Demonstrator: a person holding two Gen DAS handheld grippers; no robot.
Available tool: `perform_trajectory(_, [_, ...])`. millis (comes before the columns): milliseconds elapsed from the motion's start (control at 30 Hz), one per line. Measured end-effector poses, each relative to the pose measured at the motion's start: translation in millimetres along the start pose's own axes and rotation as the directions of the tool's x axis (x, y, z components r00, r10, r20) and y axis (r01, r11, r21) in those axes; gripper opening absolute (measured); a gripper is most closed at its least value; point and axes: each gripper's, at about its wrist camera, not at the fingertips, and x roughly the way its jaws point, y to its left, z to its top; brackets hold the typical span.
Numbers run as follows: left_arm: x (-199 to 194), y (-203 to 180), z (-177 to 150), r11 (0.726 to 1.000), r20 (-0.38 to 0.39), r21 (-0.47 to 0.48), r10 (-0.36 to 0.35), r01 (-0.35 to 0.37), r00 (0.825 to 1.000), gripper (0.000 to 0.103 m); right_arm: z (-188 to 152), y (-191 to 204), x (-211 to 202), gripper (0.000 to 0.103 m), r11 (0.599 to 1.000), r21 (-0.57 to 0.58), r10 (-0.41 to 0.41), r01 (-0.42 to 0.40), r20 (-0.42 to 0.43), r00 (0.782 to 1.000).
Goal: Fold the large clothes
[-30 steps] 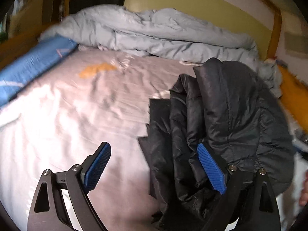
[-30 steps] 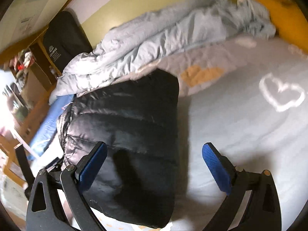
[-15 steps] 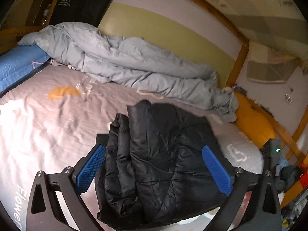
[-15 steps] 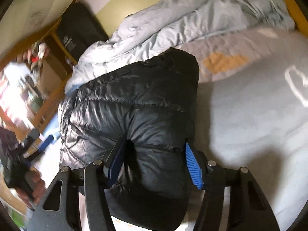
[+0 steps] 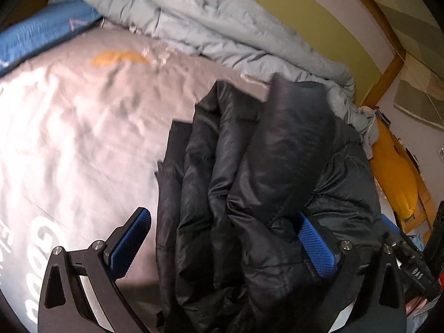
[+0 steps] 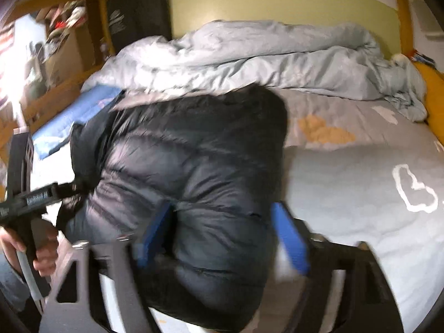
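While the black puffer jacket [image 5: 263, 183] lies bundled in thick folds near the front edge of the bed, your left gripper [image 5: 222, 247] stands with its jaws wide apart, having just opened a little further. Its left pad [image 5: 130, 244] hangs over bare sheet, clear of the cloth; its right pad [image 5: 316, 247] is sunk among the folds, but nothing is pinched between the two. To the left of the jacket you have a broad stretch of open grey sheet [image 5: 77, 127], printed with pale lettering and an orange patch. Beyond it the room is closed off by a rumpled light-blue duvet [image 5: 222, 27] along the back and a blue pillow [image 5: 41, 33] at the far left.

Your right gripper [image 6: 222, 238] straddles the jacket's smooth quilted side [image 6: 194, 166]; its jaws have just been opening, and the pads sit either side of a fold without clearly pressing it, though blur makes the contact hard to judge. To its right the sheet [image 6: 360, 194] lies free up to a yellow cushion [image 6: 435, 97] at the edge.

Only the right wrist view shows your left hand [image 6: 41, 247] around its gripper handle, and the wooden shelving [image 6: 63, 44] beyond the bed. Only the left wrist view shows the jacket's layered open edges and a wooden bed post [image 5: 388, 72] past the duvet.
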Motion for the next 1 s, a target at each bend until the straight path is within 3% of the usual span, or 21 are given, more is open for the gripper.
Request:
perform_trajectory(100, [10, 11, -4, 0.995, -0.051, -0.074, -0.063, 0.059, 0.997, 0.103, 0, -21, -1, 0.090, 0.995, 0.101, -0.008, 0.006, 0.015, 1.000])
perform_trajectory(200, [15, 19, -6, 0.986, -0.076, -0.127, -0.116, 0.105, 0.990, 0.103, -4, -52, 14, 0.090, 0.958, 0.268, 0.120, -0.105, -0.040, 0.992])
perform_trajectory(267, [14, 16, -8, 0.985, -0.064, -0.108, -0.143, 0.136, 0.988, 0.092, -11, -70, 27, 0.091, 0.905, 0.377, 0.237, -0.197, -0.063, 0.969])
perform_trajectory(367, [8, 12, -8, 0.978, -0.039, -0.090, -0.191, 0.187, 0.981, 0.071, -17, -82, 43, 0.090, 0.845, 0.462, 0.335, -0.269, -0.066, 0.940])
perform_trajectory(433, [3, 7, -8, 0.975, -0.013, -0.053, -0.216, 0.215, 0.976, 0.056, -19, -83, 51, 0.083, 0.814, 0.488, 0.394, -0.315, -0.066, 0.917])
perform_trajectory(467, [-1, 3, -9, 0.975, -0.005, -0.038, -0.218, 0.218, 0.976, 0.053, -19, -80, 52, 0.067, 0.800, 0.494, 0.425, -0.342, -0.063, 0.903])
perform_trajectory(500, [-4, -1, -9, 0.975, 0.006, -0.020, -0.221, 0.221, 0.975, 0.049, -18, -77, 52, 0.060, 0.790, 0.495, 0.441, -0.361, -0.051, 0.896])
perform_trajectory(600, [-13, -11, -5, 0.971, 0.020, 0.011, -0.240, 0.240, 0.971, 0.043, -9, -64, 38, 0.045, 0.841, 0.423, 0.385, -0.337, -0.029, 0.923])
perform_trajectory(800, [-35, -50, 1, 0.950, 0.047, 0.081, -0.307, 0.303, 0.951, 0.042, 15, -69, -11, 0.044, 0.871, 0.370, 0.338, -0.322, 0.021, 0.941])
perform_trajectory(1000, [-51, -140, -5, 0.904, 0.055, 0.170, -0.406, 0.392, 0.912, 0.042, 34, -106, -91, 0.044, 0.917, 0.308, 0.242, -0.253, 0.073, 0.967])
